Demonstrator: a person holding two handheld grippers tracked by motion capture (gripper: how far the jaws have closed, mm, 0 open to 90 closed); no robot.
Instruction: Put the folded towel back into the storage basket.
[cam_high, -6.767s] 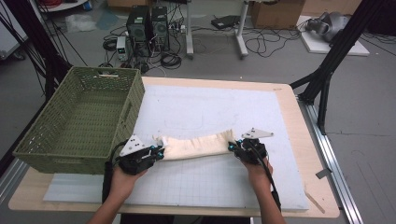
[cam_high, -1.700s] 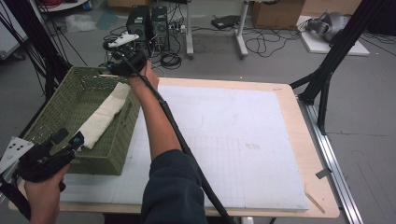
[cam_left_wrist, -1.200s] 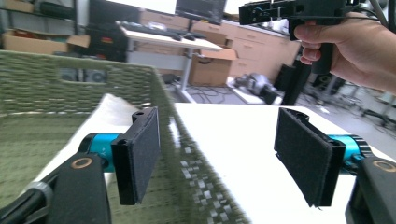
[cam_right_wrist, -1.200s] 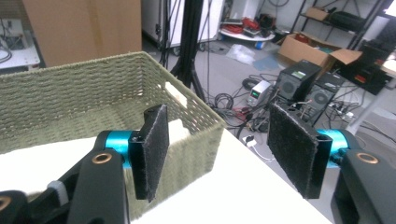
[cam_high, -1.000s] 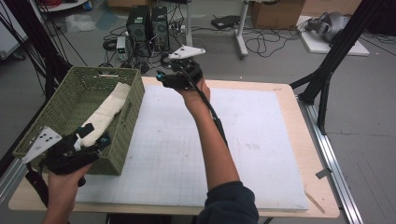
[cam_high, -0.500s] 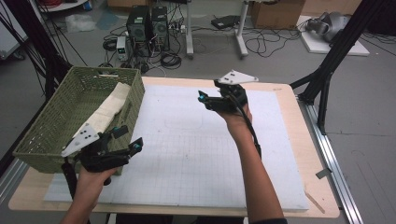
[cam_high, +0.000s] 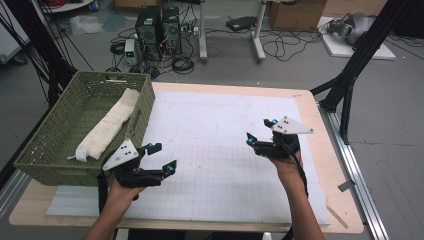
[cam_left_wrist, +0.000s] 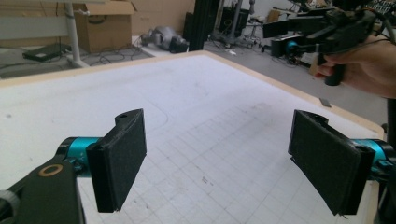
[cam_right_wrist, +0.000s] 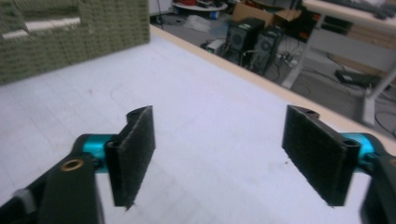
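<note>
Two hand-held grippers are seen in the high view above a white gridded mat (cam_high: 225, 150) on a pale wooden table (cam_high: 320, 150): the left gripper (cam_high: 161, 157) at lower left of the frame, its jaws spread wide and holding nothing, and the right gripper (cam_high: 260, 132) right of centre, likewise spread wide and empty. At the left edge of that frame a green woven plastic basket (cam_high: 50, 135) is set on the table, and the cream-coloured rolled cloth (cam_high: 107, 127) is laid lengthwise inside it, against the wall nearer the mat, one end close to the near corner. The putting-away is judged to be done, with both grippers well apart from the basket. In the left gripper view, two black padded fingers (cam_left_wrist: 122, 158) are shown far apart at lower left and lower right, with bare mat between them; the right gripper (cam_left_wrist: 299, 35) is visible at upper right, held in a hand (cam_left_wrist: 369, 70) above the far table edge. In the right gripper view, the same wide stance is seen, black pads (cam_right_wrist: 135, 151) standing at either side of the lower frame over the blurred mat, and the basket (cam_right_wrist: 79, 32) is found at upper left with a strip of the cloth (cam_right_wrist: 44, 23) visible through its handle opening. Little is left to go wrong; still, the basket could be nudged or dragged if a trailing cable or a passing forearm were swept against its wall, and the cloth could be snagged if the left gripper were brought back near it.
</note>
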